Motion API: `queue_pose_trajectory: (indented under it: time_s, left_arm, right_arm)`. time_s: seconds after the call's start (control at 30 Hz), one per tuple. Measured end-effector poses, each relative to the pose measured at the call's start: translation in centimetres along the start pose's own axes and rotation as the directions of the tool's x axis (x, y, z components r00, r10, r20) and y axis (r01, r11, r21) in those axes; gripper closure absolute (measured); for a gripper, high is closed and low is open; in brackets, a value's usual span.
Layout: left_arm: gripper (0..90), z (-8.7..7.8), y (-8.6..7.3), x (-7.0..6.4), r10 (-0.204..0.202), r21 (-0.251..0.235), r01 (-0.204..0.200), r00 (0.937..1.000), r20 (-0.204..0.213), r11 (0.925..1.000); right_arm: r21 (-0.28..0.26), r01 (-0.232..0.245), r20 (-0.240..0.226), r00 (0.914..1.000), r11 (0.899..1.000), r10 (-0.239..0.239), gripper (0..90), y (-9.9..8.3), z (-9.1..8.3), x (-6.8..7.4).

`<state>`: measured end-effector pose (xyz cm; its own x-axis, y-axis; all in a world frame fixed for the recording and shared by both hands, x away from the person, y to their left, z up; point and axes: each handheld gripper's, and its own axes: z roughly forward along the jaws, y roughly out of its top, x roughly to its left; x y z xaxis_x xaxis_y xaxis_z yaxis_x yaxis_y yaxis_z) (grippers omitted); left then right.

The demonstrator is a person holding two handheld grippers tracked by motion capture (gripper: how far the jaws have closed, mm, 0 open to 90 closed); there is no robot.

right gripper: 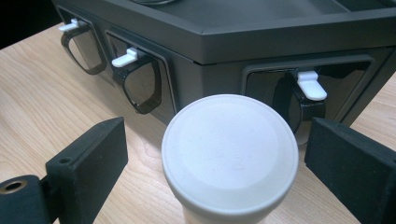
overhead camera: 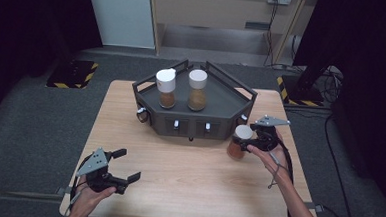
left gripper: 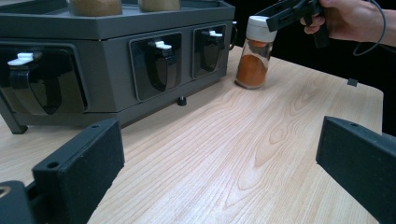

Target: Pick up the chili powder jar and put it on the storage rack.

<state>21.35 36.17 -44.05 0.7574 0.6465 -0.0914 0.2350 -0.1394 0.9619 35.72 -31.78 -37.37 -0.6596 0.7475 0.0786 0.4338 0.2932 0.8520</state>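
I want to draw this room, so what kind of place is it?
Probably a lab or workshop for recording tasks, not a kitchen. A wooden table stands on grey carpet, striped hazard tape marks the floor, and cables run along it. A person's hand-held grippers work with spice jars by a dark rack.

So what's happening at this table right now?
A person works with tongs in each hand. The right tongs sit open around the white cap of a spice jar standing on the wooden table just in front of a dark rack; the jaws flank the cap with gaps on both sides, not yet clamped. Two similar jars stand on the rack's top tray. The left tongs hover open near the table's front edge, holding nothing.
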Motion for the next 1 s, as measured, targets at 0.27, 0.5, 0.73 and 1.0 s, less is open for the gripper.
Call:
queue_pose_trajectory:
  time_s: [0.27,0.5,0.73,1.0]
  left_arm:
    - [0.0,0.0,0.0,0.0,-0.001,-0.001,0.001,1.0000,0.000,1.0000]
    - [0.0,0.0,0.0,0.0,-0.001,-0.001,0.001,1.0000,-0.001,1.0000]
    - [0.0,0.0,0.0,0.0,-0.001,-0.001,0.001,1.0000,0.001,1.0000]
    - [0.0,0.0,-0.1,0.1,-0.002,-0.003,0.002,1.0000,0.002,1.0000]
  right_arm:
    - [0.012,0.015,0.028,0.9995,1.000,-0.015,9.9,-0.3,0.5,0.3]
    - [0.015,0.032,0.040,0.9986,0.999,-0.033,20.2,-0.8,0.8,0.4]
    - [0.004,0.084,0.060,0.9946,0.996,-0.084,34.1,-1.3,0.9,1.1]
    - [0.003,0.084,0.048,0.9953,0.996,-0.084,34.2,-1.3,0.8,0.8]
